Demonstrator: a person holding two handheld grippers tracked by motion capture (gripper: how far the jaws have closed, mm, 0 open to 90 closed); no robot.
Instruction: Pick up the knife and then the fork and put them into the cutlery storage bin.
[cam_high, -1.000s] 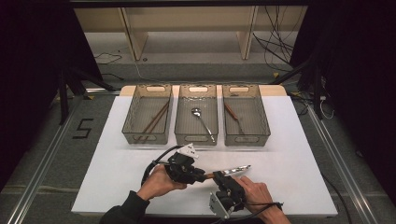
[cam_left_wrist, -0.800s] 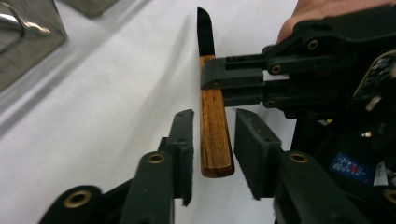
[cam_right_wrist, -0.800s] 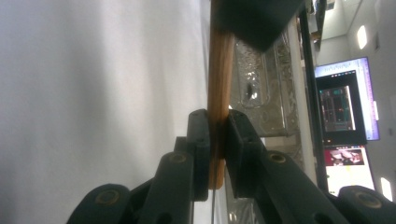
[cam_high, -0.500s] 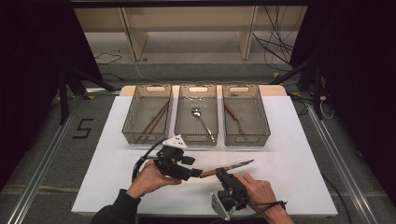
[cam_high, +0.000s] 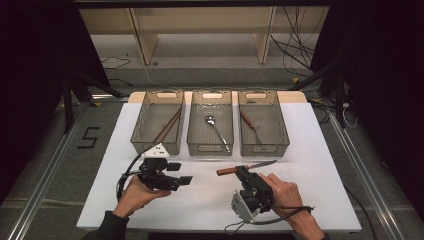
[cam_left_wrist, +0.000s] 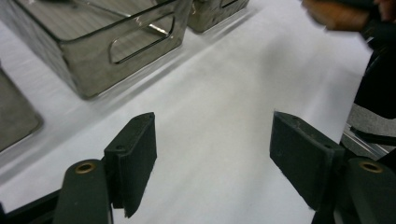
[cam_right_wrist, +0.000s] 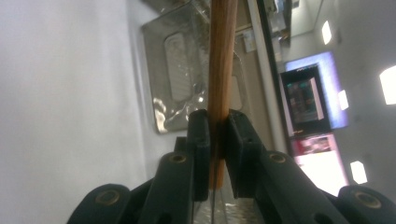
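A knife (cam_high: 227, 171) with a wooden handle and a steel blade hangs level above the white mat. My right gripper (cam_high: 243, 171) is shut on it near where handle meets blade. In the right gripper view the brown handle (cam_right_wrist: 222, 60) stands clamped between the two black pads, at my right gripper (cam_right_wrist: 218, 135). My left gripper (cam_high: 186, 179) sits to the left of the knife, apart from it, pointing right. Its jaws have just been opening; in the left gripper view my left gripper (cam_left_wrist: 212, 163) holds nothing, with bare mat between the pads (cam_left_wrist: 135, 158).
Three clear trays stand in a row at the back of the mat. The left tray (cam_high: 156, 146) holds chopsticks (cam_high: 167, 126), the middle tray (cam_high: 210, 148) a spoon (cam_high: 215, 130), the right tray (cam_high: 265, 148) a wooden-handled utensil (cam_high: 250, 125). A tray's front wall (cam_left_wrist: 116, 46) lies close ahead of the left gripper.
My left gripper let go of the knife, opened and drew away to the left. My right gripper kept its hold and lifted the knife a little.
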